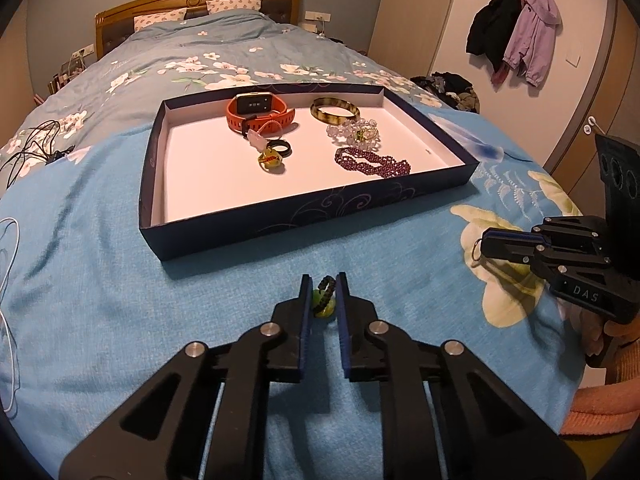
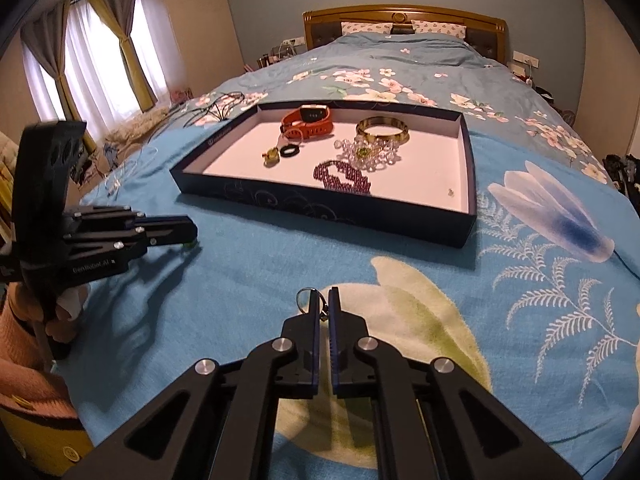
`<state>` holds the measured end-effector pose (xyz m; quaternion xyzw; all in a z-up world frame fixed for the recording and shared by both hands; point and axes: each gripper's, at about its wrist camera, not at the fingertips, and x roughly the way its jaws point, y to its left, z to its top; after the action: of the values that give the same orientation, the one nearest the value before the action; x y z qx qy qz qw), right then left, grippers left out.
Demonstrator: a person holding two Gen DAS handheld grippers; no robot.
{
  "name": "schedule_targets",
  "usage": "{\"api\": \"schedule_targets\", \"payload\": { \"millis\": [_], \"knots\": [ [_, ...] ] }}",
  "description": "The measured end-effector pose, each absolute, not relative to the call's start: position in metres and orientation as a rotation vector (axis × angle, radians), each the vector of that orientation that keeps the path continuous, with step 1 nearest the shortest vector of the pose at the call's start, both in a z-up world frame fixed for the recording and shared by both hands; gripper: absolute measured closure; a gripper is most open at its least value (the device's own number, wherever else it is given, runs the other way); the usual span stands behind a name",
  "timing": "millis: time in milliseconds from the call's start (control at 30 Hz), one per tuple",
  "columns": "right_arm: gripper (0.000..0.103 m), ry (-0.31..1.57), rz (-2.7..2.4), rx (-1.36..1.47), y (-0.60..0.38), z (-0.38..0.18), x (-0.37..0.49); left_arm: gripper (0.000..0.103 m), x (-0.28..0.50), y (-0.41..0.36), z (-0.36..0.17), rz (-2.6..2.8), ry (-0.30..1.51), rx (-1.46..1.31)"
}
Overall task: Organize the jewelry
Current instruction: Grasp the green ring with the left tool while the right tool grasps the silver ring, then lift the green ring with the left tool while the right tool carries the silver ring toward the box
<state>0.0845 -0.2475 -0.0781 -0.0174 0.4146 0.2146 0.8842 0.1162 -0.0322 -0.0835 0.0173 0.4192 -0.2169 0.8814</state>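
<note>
A shallow dark-blue box (image 1: pixel 280 220) (image 2: pixel 320 212) lies on the bed. It holds an orange watch (image 1: pixel 260 114) (image 2: pixel 308 120), a horn bangle (image 1: pixel 335 109) (image 2: pixel 382 130), a clear bead bracelet (image 1: pixel 354 132) (image 2: pixel 368 152), a purple bead bracelet (image 1: pixel 372 162) (image 2: pixel 346 178), a black ring (image 1: pixel 279 146) and a green-yellow ring (image 1: pixel 271 159). My left gripper (image 1: pixel 324 292) (image 2: pixel 188 236) is shut on a green-and-black ring (image 1: pixel 323 300), low on the bedspread in front of the box. My right gripper (image 2: pixel 324 306) (image 1: pixel 482 246) is shut on a thin silver ring (image 2: pixel 306 300), to the right.
The blue flowered bedspread (image 1: pixel 100 288) covers the bed. Black cables (image 1: pixel 36 148) and a white cord (image 1: pixel 10 280) lie at its left side. Coats (image 1: pixel 516 36) hang on the right wall. A curtained window (image 2: pixel 92 56) is on the left.
</note>
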Motion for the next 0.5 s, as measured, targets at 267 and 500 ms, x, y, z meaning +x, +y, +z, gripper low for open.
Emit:
{"api": "schedule_targets", "payload": {
  "millis": [267, 500],
  "knots": [
    [0.103, 0.848, 0.458, -0.018, -0.2485, -0.0737, 0.0863, 0.09, 0.116, -0.0309, -0.0859, -0.459, 0.884, 0.037],
    [0.079, 0.887, 0.452, -0.03, -0.2474, -0.081, 0.0924, 0.081, 0.1145, -0.0346, -0.0885, -0.467, 0.892, 0.054]
  ]
}}
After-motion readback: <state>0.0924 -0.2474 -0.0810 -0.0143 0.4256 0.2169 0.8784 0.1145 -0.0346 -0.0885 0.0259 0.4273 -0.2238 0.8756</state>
